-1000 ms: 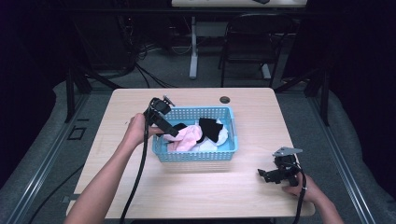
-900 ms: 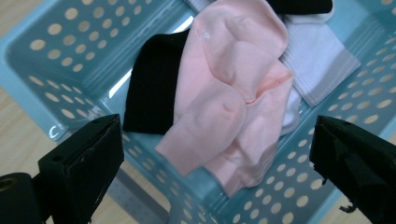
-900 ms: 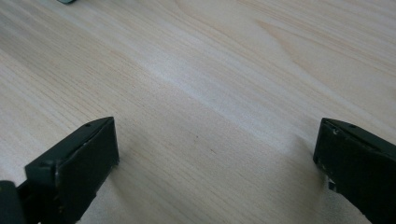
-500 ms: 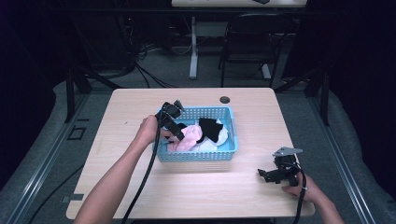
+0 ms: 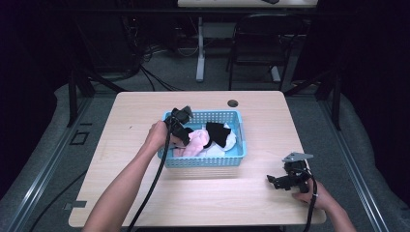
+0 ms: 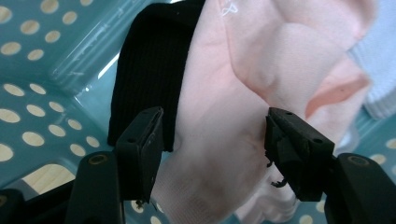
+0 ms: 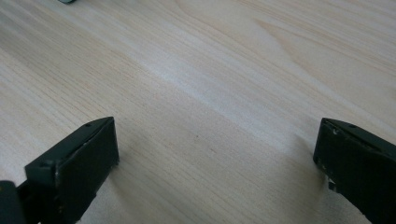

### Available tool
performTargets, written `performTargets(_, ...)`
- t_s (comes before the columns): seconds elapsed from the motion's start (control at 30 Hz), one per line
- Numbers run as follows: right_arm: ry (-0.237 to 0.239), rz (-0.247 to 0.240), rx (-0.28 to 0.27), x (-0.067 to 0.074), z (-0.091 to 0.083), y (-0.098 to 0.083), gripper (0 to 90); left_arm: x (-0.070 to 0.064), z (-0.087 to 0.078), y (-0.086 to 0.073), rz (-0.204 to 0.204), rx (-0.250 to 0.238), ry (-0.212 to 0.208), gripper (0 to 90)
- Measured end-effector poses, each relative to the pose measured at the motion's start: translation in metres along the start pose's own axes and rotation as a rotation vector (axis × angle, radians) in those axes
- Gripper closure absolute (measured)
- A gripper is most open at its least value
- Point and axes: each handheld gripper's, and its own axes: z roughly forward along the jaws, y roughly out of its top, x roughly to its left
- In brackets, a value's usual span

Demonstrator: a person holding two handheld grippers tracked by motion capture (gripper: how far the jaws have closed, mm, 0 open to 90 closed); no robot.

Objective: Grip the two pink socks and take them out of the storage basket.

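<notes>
- I take the blue basket (image 5: 203,160) as my landmark: one basket, sitting near the middle of the one wooden table (image 5: 145,104).
- My left gripper (image 5: 180,129) is down inside the basket at its left end. Its jaws have just been closing and now stand about half apart, with the pink sock (image 6: 224,140) between them; the pads look just short of pressing it, so I count nothing as gripped yet.
- In the left gripper view, one black ribbed sock (image 6: 149,70) lies against the pink one on its left, running past the left jaw, and the basket's perforated wall (image 6: 32,93) shows behind it.
- In the basket I count one pink piece (image 5: 196,142), at least one black piece (image 5: 217,133) to its right, and some white cloth (image 5: 227,144) beside and beneath that; how many white pieces there are I cannot tell.
- My right gripper (image 5: 285,180) rests on the table well to the right of the basket and nearer the front edge, jaws spread wide with bare wood (image 7: 210,93) between them, holding nothing.
- One small dark round grommet (image 5: 233,103) sits in the tabletop behind the basket's far right corner.
- Two hands in all: my left hand (image 5: 157,136) at the basket's left rim, my right hand (image 5: 314,195) behind its gripper.
</notes>
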Motion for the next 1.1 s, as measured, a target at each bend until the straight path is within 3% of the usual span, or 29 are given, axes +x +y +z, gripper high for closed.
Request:
performTargets(0.33, 0.001, 0.001, 0.001, 0.000, 0.000, 0.000, 0.0, -0.002, 0.012, 0.002, -0.025, 0.039, 0.016, 50.7)
performTargets(0.67, 0.001, 0.000, 0.001, 0.000, 0.000, 0.000, 0.0, -0.003, 0.012, -0.001, -0.007, 0.023, 0.016, 80.5)
performTargets(1.1, 0.001, 0.001, 0.001, 0.000, 0.000, 0.000, 0.0, -0.002, -0.018, -0.008, 0.009, -0.075, 0.015, 83.6)
